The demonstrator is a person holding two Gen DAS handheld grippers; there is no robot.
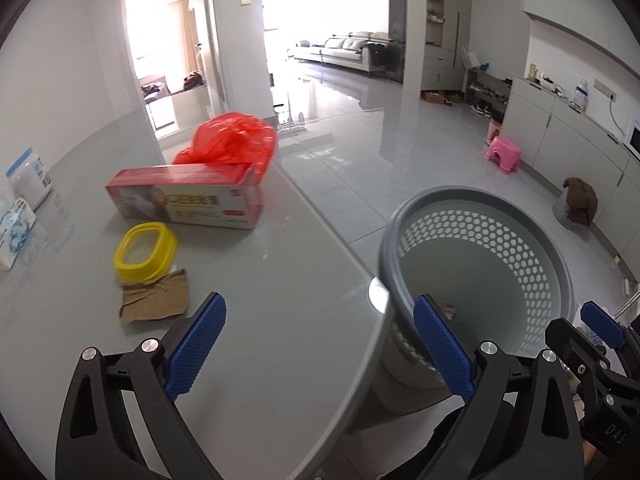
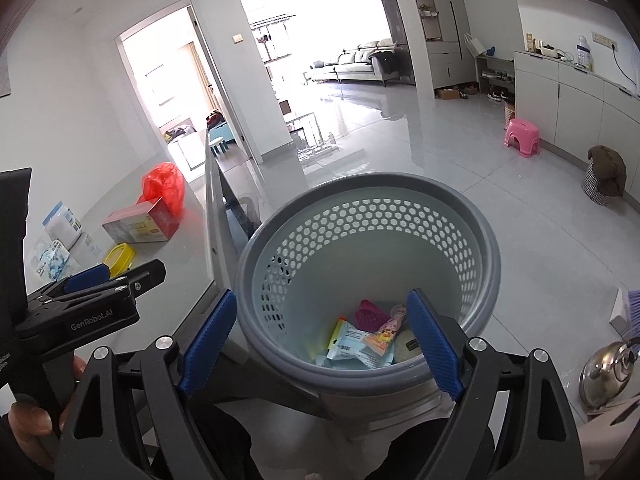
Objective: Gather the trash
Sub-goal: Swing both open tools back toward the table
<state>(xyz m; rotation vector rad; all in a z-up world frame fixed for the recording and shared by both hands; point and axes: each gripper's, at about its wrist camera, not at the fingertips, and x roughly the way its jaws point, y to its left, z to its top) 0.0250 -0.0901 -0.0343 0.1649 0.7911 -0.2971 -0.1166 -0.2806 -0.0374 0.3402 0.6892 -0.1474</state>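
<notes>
A grey perforated waste basket (image 2: 472, 216) (image 1: 544, 248) stands on the floor beside the table's edge, with several wrappers (image 2: 360, 344) lying in its bottom. My right gripper (image 2: 320, 340) hangs over the basket's near rim, open, nothing between its blue pads. My left gripper (image 1: 320, 348) is open over the grey table (image 1: 280, 280) and empty. On the table lie a crumpled brown paper (image 1: 154, 298), a yellow lid (image 1: 145, 251), a red and white box (image 1: 188, 196) and a red plastic bag (image 1: 234, 140). The left gripper also shows at the left of the right wrist view, held by a hand (image 2: 36, 420).
White packets (image 1: 24, 196) sit at the table's far left edge. On the floor are a pink stool (image 1: 503, 154), a checked basket with brown cloth (image 1: 576, 200) and a steel kettle (image 2: 608, 372) by the right edge. Cabinets line the right wall.
</notes>
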